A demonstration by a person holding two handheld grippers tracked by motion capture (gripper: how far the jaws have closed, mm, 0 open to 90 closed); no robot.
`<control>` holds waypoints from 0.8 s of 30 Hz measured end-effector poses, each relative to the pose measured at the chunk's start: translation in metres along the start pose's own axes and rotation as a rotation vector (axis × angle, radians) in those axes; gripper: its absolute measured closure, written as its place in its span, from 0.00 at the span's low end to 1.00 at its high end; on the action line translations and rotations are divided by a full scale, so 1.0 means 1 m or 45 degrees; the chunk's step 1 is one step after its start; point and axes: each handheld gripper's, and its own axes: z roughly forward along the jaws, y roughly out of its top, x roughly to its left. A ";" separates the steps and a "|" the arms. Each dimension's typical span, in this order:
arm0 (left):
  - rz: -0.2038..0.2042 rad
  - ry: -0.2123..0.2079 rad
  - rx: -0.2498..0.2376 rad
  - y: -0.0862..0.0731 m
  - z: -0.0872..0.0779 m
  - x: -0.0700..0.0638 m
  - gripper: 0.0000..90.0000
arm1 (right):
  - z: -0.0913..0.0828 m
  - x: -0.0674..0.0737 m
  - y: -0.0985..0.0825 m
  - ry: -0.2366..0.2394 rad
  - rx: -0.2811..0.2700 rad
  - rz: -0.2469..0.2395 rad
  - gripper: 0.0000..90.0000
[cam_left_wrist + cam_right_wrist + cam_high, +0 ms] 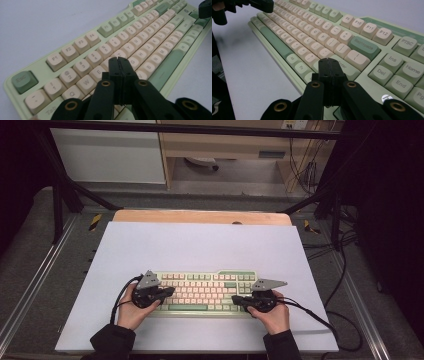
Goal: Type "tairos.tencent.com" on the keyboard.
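Observation:
A pale green keyboard (205, 291) with cream and green keys lies on the white sheet near the front of the table. My left gripper (171, 291) is shut and empty, its tips over the keyboard's left letter keys; in the left gripper view the closed left gripper (119, 59) hovers around the E and R keys of the keyboard (75, 47). My right gripper (235, 298) is shut and empty over the keyboard's right end; in the right gripper view the closed right gripper (328, 60) sits just above the Enter key of the keyboard (364, 47). Whether either tip touches a key I cannot tell.
A large white sheet (200, 245) covers the table, with a wooden edge (200, 216) behind it. Black cables (320, 317) trail right from the right gripper. A metal frame surrounds the table; cabinets stand beyond.

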 end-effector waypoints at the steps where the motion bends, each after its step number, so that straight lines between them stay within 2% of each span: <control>1: -0.002 0.003 -0.004 -0.001 -0.002 0.001 0.99 | 0.000 0.000 0.000 0.003 -0.001 0.001 1.00; 16: -0.071 0.032 -0.042 -0.027 -0.028 0.018 0.99 | 0.014 0.013 0.012 0.027 0.041 -0.046 1.00; 24: -0.085 0.033 -0.043 -0.033 -0.030 0.020 0.99 | 0.034 0.024 0.026 0.049 0.067 -0.077 1.00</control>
